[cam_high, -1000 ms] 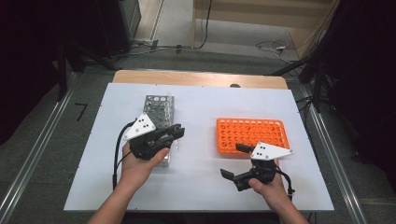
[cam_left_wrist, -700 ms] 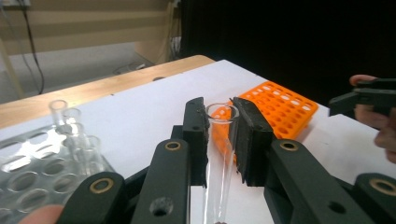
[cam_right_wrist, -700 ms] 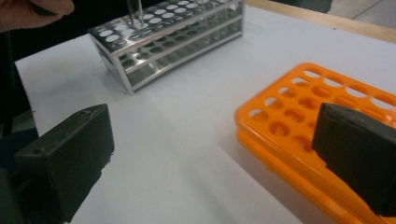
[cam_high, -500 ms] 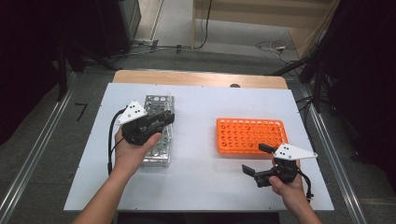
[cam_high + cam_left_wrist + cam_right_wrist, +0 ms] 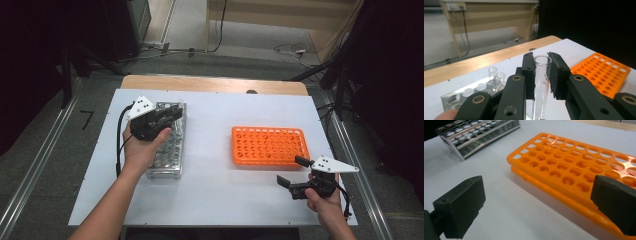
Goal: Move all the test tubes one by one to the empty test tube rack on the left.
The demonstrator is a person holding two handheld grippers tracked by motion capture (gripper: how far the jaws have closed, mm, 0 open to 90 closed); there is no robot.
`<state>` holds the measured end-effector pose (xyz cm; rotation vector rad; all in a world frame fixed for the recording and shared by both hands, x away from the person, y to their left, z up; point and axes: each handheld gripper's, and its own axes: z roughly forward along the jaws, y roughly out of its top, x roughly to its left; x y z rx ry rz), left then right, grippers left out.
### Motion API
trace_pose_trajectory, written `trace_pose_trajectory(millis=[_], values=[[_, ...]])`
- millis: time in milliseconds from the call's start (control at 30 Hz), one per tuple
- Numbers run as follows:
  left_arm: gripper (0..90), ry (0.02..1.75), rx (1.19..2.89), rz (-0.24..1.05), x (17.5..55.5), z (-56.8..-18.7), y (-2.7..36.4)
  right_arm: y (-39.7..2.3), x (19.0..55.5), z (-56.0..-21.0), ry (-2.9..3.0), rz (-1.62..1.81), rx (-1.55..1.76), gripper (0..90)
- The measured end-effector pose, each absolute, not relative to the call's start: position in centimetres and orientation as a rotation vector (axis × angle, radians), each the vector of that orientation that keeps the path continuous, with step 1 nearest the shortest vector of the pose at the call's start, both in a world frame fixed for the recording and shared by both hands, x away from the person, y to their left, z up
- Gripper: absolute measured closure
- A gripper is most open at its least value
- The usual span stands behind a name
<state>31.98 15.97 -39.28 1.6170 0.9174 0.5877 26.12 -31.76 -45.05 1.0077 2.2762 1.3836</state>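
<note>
Glass test tube (image 5: 541, 82) clamped upright in my left gripper (image 5: 541, 75) fingers, lifted clear of the metal rack (image 5: 167, 150). Right gripper (image 5: 295, 172) fingers wide apart, waiting beside the orange rack (image 5: 267, 145) so the path stays free.

Handheld tongs, pair
Left tongs (image 5: 541, 75) and right tongs (image 5: 292, 174): black bodies, brass-ringed screws, white three-cornered top plates, black trailing cables; bare forearms.
</note>
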Motion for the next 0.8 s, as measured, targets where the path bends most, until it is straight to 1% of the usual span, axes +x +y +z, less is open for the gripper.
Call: trace_pose_trajectory(millis=[167,333,800], values=[[76.0,0.945,1.593,0.627,32.8,-39.7,16.0,-32.3,26.5,-45.2,2.267,1.381,1.038,0.0],[76.0,0.965,1.599,0.632,33.4,-40.3,15.9,-32.3,26.4,-45.2,2.269,1.387,1.034,0.0],[76.0,0.998,1.630,0.648,33.5,-42.0,15.7,-32.3,26.5,-45.3,2.268,1.386,1.036,0.0]])
